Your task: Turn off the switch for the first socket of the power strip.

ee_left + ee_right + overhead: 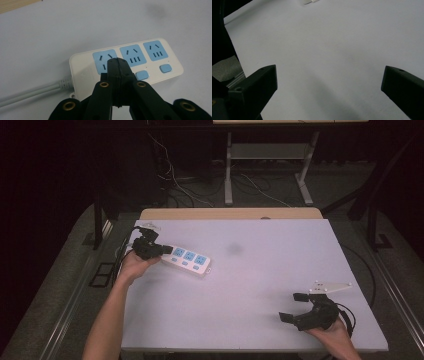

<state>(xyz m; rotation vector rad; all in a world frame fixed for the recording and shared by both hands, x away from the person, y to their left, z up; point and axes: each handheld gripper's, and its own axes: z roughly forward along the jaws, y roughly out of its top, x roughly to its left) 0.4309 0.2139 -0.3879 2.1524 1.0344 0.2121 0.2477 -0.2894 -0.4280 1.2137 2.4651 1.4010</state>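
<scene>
Noted power strip [187, 258] lying flat near the table's [260, 285] left edge, toward the far-left corner, long axis running slantwise to the right and nearer. White plastic body, three blue socket faces [131, 54], small blue switches [141, 74] below them. Grey cord [32, 91] leaving the strip's left end toward the left edge.

Left gripper [162, 250] found at the strip's cord end, tips over or on the first socket face; jaws shut tight against each other, nothing between them. Contact with the strip could not be settled from the left gripper view; possibly pressing near the first switch.

Right gripper [292, 307] resting near the table's near-right corner, jaws spread wide, holding nothing, well apart from the strip.

Handling, as judged: rigid shell, light to moderate weight, smooth and likely slippery on the smooth tabletop; likely to slide or pivot if pushed at one end. Cord stiff enough to drag and resist turning. Best hold judged across the narrow width of the body, by the long edges, mid-length, clear of switches and socket holes.

Faint embossed mark beside the first socket, unreadable. No other writing legible.
</scene>
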